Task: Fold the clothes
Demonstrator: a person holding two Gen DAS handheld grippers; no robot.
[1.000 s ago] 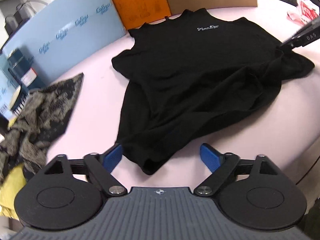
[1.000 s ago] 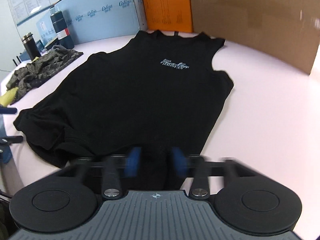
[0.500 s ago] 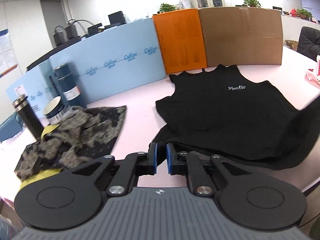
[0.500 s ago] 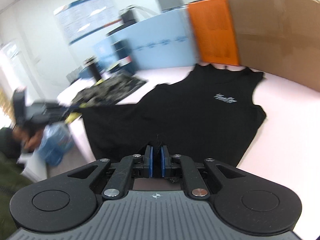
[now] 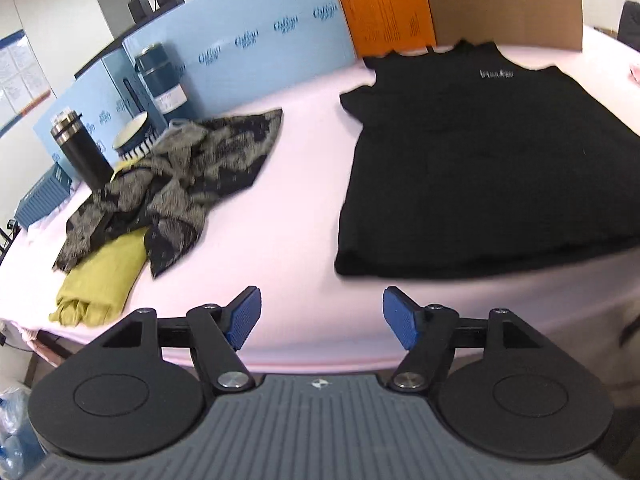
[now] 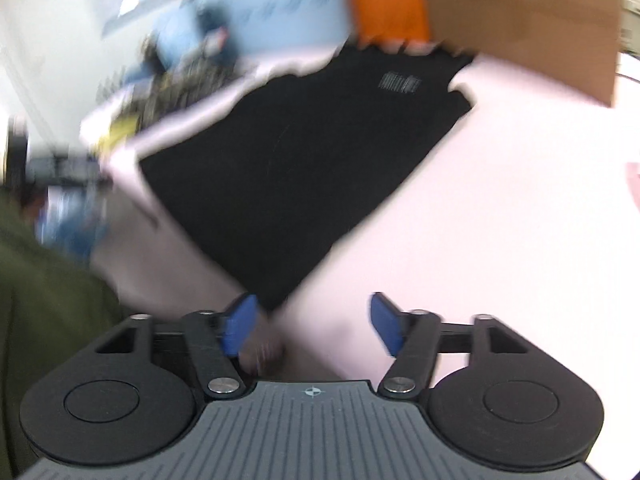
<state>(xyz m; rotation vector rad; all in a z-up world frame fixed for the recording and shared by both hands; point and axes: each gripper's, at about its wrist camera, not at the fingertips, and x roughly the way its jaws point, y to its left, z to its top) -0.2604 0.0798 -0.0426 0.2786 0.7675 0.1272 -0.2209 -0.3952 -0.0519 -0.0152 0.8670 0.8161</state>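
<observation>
The black tank top [image 5: 480,176] lies flat on the pink table [image 5: 288,216], long axis running away from both opening, empty claws, its hem corner nearer the right gripper [image 6: 312,322] than the left gripper [image 5: 322,318].

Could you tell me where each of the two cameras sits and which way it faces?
Left wrist: on the left gripper, angled down over the pink table; jaws opening, nothing between them.
Right wrist: on the right gripper, at the shirt's near corner, blurred; jaws opening, empty; an olive sleeve shows.
Shared: the black shirt, the orange panel and the cardboard.
</observation>
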